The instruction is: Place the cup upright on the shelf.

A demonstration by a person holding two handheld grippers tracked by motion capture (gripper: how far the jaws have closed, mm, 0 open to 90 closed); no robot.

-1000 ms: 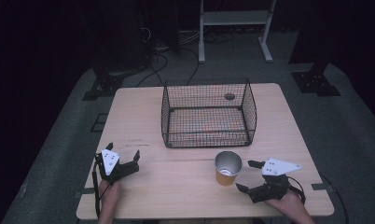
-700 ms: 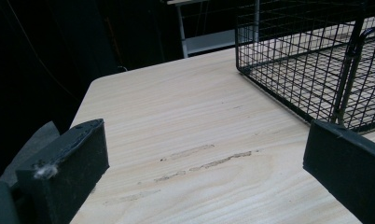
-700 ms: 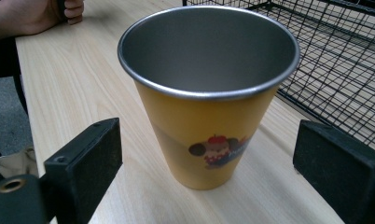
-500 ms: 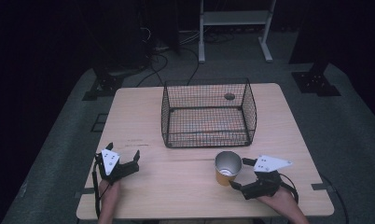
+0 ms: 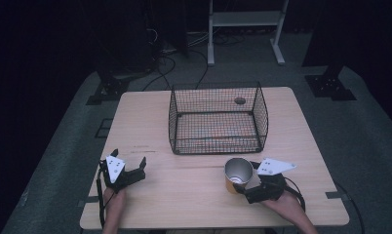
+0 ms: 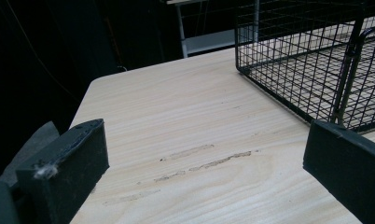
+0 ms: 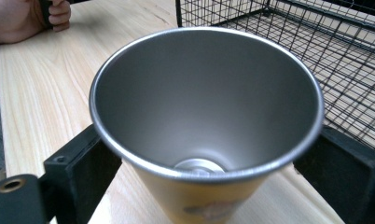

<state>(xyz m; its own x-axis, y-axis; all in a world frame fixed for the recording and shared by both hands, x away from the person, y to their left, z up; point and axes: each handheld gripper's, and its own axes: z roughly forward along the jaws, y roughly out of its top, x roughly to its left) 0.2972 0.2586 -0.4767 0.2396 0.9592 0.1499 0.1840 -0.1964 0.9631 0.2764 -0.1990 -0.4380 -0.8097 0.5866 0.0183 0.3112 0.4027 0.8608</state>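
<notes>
Dark room, grey carpet floor, white shelf frame, floor cables

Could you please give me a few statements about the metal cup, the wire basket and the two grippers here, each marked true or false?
1. The yellow-sided metal cup stands upright on the pale wooden table. True.
2. The cup is inside the black wire basket. False: it stands on the table in front of the basket.
3. The right gripper has a jaw on each side of the cup. True.
4. The left gripper holds a spoon. False: its jaws are wide apart and empty.
</notes>
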